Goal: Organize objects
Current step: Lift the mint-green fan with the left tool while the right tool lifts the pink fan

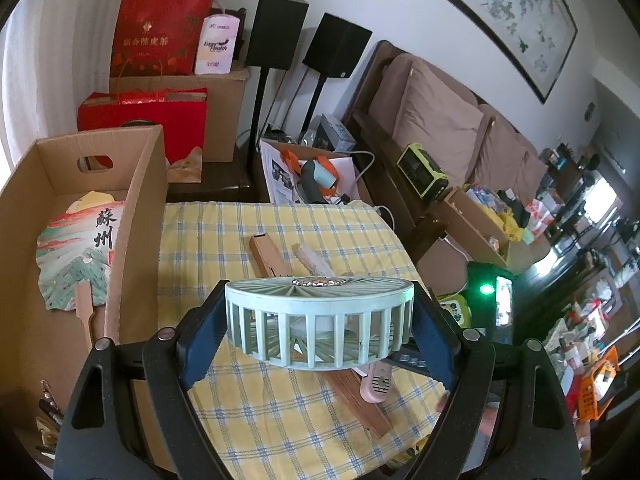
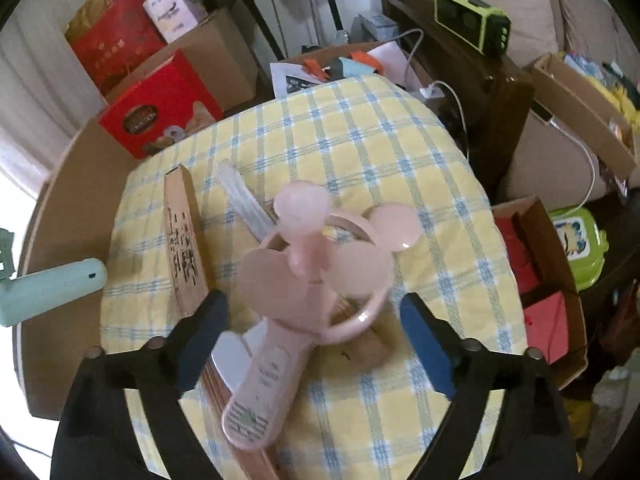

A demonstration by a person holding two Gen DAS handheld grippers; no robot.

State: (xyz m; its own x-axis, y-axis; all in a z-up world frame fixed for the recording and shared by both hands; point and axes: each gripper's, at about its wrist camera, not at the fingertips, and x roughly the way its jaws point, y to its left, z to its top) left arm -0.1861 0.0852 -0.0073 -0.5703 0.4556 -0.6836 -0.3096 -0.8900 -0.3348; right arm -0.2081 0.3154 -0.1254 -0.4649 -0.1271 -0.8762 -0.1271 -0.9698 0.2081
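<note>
Gripping the green fan (image 1: 320,320) by its round cage, the left gripper (image 1: 318,330) has a pad pressed on either side, so the head sits squarely across the jaws, clear of the table. That hold looks chosen for carrying: the cage is the widest, firmest part. The gripper tilts down over the checked cloth (image 1: 248,232), with the cardboard box (image 1: 136,216) just to its left, a paper fan (image 1: 76,256) already lying inside. My guess is that's the destination.

Over on the right, the right gripper (image 2: 314,340) points steeply down, its jaws spread wide and neither pad touching anything. The pink fan (image 2: 316,276) lies between them, resting on folded fans (image 2: 184,248) on the cloth, handle toward the camera. No grip there; whether it is being lined up for a pick I can't say. The green fan's handle pokes in at the left edge of that view.
</note>
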